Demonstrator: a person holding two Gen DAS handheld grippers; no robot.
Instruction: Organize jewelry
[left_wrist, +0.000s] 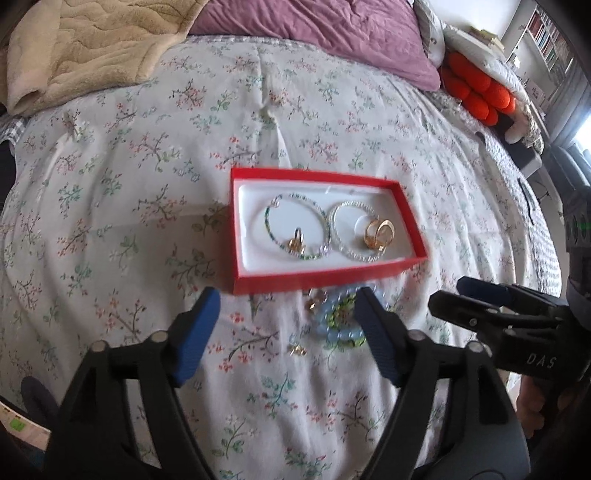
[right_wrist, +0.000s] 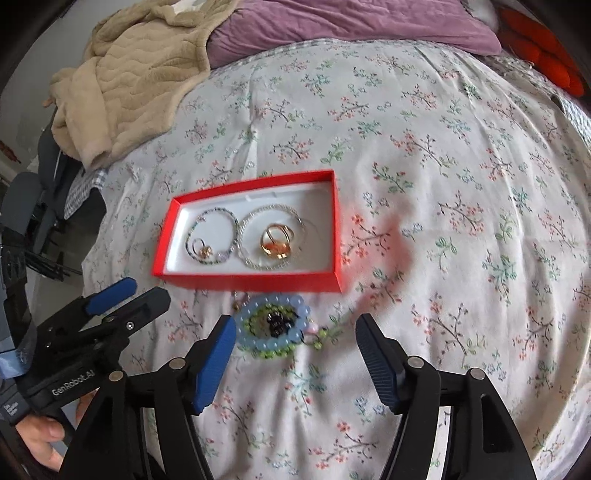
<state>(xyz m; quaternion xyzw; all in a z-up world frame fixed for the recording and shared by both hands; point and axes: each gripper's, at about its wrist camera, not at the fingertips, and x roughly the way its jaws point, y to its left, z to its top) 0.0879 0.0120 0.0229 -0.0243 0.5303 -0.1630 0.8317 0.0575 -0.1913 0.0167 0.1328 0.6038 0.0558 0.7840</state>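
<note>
Both the left gripper and the right gripper are gaping wide, holding nothing; the beaded bracelet, lying at the red box's six o'clock, is looking light, floppy, slippery; pinching its rim seems wisest.

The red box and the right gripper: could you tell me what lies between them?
In the right wrist view, a pale blue beaded bracelet pile lies on the floral bedspread, between the red box and the open right gripper.

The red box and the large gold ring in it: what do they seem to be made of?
Red box: probably matte cardboard, with thin, sharp-folded walls and a white, seemingly moulded insert. Large gold ring: apparently polished metal, gold-coloured and brightly reflective; plated or solid cannot be told.
</note>
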